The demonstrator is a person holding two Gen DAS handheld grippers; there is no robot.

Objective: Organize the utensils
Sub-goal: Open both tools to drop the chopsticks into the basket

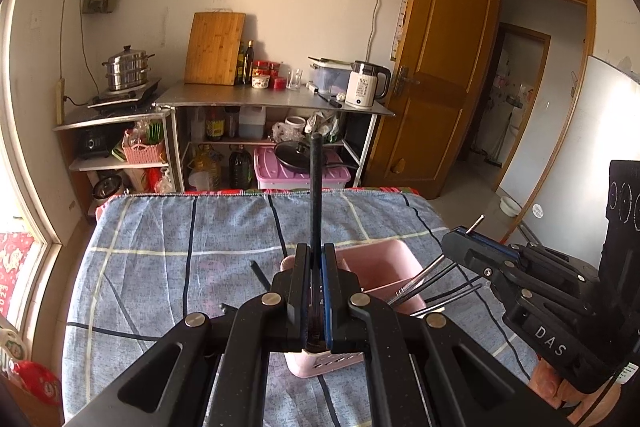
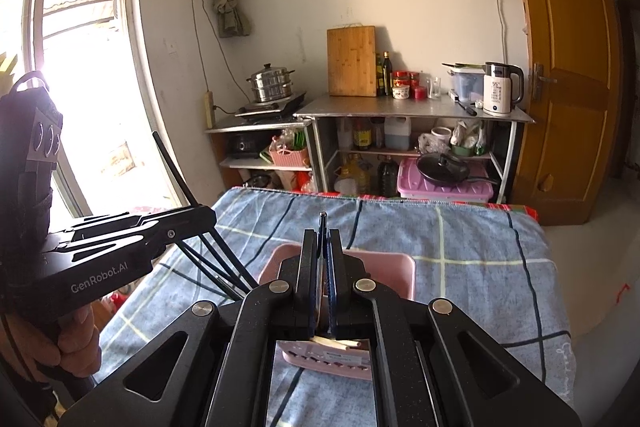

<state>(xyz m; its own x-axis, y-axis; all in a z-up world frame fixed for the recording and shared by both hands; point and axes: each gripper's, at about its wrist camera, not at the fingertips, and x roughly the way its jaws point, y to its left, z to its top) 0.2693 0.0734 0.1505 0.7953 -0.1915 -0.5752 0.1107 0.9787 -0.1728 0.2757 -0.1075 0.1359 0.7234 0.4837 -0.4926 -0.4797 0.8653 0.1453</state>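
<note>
In the left wrist view my left gripper (image 1: 316,251) is shut on a black chopstick (image 1: 316,187) that stands upright above the pink basket (image 1: 384,259). To its right, my right gripper (image 1: 460,233) is shut on a thin metal-tipped chopstick (image 1: 478,221). Several black chopsticks (image 1: 440,279) lean out of the basket's right side. In the right wrist view my right gripper (image 2: 322,237) hangs over the pink basket (image 2: 352,263), the thin chopstick's tip (image 2: 322,217) poking out past its fingers. The left gripper (image 2: 208,217) is at the left with its black chopstick (image 2: 172,167) slanting up.
A blue checked cloth (image 1: 180,227) covers the table, with a loose black chopstick (image 1: 260,275) left of the basket. Pale wooden chopsticks (image 2: 336,343) lie in the basket. Beyond the table's far edge stand metal shelves (image 1: 272,99) with kitchenware. A wooden door (image 1: 440,67) is at the right.
</note>
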